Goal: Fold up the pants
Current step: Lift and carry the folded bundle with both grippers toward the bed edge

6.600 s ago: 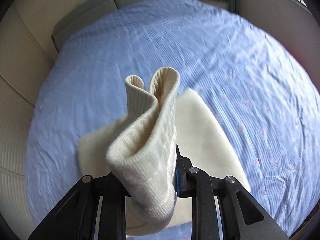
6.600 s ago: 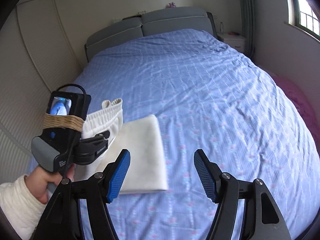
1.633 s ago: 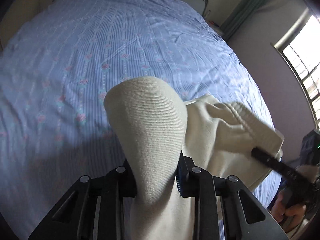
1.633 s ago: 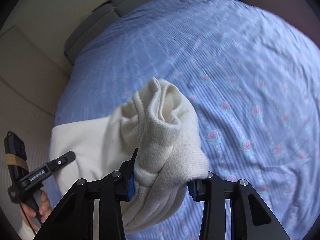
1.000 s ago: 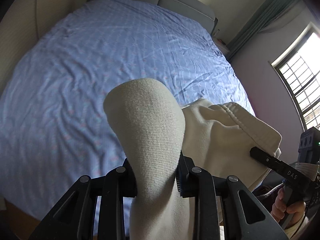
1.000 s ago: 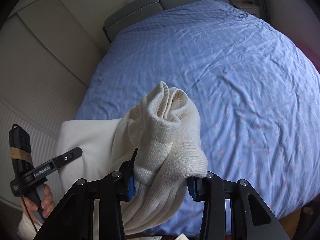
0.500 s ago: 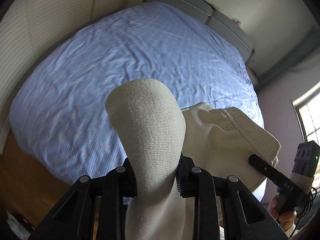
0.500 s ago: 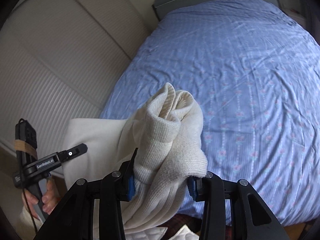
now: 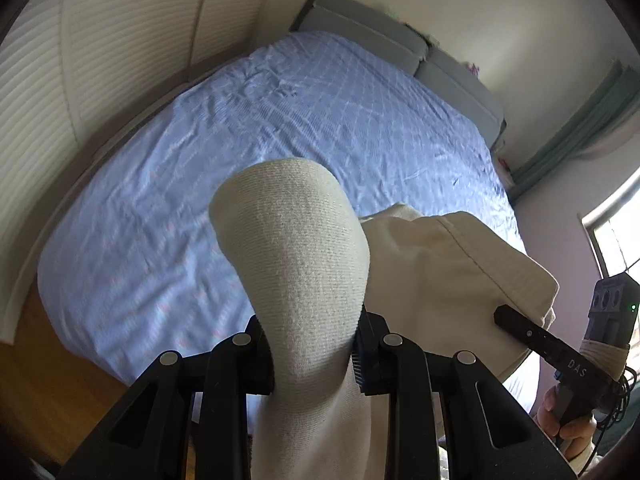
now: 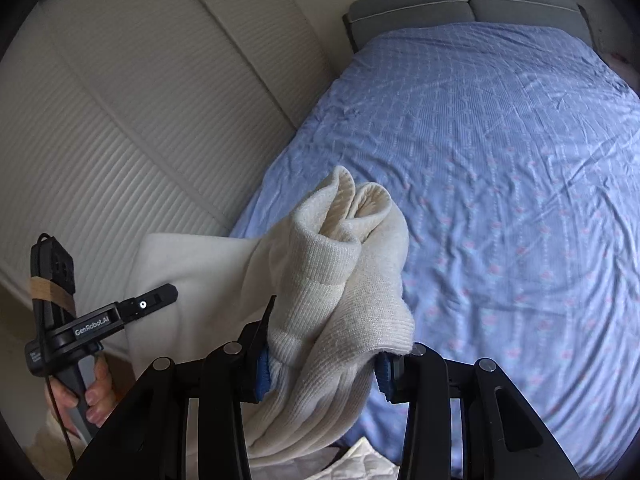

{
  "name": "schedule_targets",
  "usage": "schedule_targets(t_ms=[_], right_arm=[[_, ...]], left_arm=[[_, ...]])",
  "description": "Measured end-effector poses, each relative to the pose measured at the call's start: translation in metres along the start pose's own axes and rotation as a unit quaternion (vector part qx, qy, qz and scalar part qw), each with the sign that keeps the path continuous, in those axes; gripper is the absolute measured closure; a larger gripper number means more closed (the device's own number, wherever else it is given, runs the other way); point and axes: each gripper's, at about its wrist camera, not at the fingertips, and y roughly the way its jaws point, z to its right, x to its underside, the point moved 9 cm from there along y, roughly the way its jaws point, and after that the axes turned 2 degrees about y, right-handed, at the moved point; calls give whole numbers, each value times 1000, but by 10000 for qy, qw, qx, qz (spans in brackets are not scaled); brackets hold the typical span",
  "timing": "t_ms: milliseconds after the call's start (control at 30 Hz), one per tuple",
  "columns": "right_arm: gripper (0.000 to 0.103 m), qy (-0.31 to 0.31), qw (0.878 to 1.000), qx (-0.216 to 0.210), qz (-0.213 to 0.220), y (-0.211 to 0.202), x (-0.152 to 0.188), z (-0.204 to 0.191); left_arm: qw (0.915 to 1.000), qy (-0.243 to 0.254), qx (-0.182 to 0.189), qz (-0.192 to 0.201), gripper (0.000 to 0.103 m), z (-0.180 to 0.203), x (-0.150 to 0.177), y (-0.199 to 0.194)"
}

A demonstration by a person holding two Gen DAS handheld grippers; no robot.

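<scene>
The cream knit pants [image 9: 296, 240] are lifted clear of the blue bed and stretch between both grippers. My left gripper [image 9: 316, 360] is shut on a smooth rounded fold of them that bulges up over its fingers. In the right wrist view my right gripper [image 10: 324, 364] is shut on a bunched ribbed end of the pants [image 10: 340, 272]. From there the cloth spreads left towards the left gripper's finger [image 10: 160, 298], held by a hand [image 10: 96, 392]. The right gripper's finger [image 9: 532, 334] shows at the lower right of the left wrist view, under the pants' seamed edge.
The bed's blue patterned sheet [image 10: 500, 160] fills the background, with a grey headboard [image 10: 460, 0] at the far end. Ribbed cream wall panels [image 10: 120, 120] run along its left side. Wood floor [image 9: 40, 380] shows beside the bed's near corner. A window [image 9: 616, 240] is at the right.
Both grippers have carried the pants together back off the bed and sideways. The bed has receded, and its edge, the floor and the ribbed panels have come into view. Both grips are unchanged.
</scene>
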Motion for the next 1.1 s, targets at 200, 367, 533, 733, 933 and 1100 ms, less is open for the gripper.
schedule_targets(t_ms=[200,367,533,733,933,1100], right_arm=[[62,548,9982,232,1,51,-7,-40],[62,869,9952,443,10,95,-16,-66],[62,997,9925,710,-19,146,-38,-79],[62,1105,9885,1024,-113,212,-74,-80],[62,1277,9830,1308,-184,284,-107,-60],[62,1614,9768,1393,-220,327,-111,-34]], left_arm=[[9986,451,133,-249,76,-58,-50,15],[9953,765,322,-496,75,-101,-84,39],[9918,934,484,-721,75,-140,-129,77],[9836,1573,481,-738,75,-164,-197,141],[9777,1808,444,-973,75,-184,-239,215],[9764,1824,416,-1082,75,-199,-257,270]])
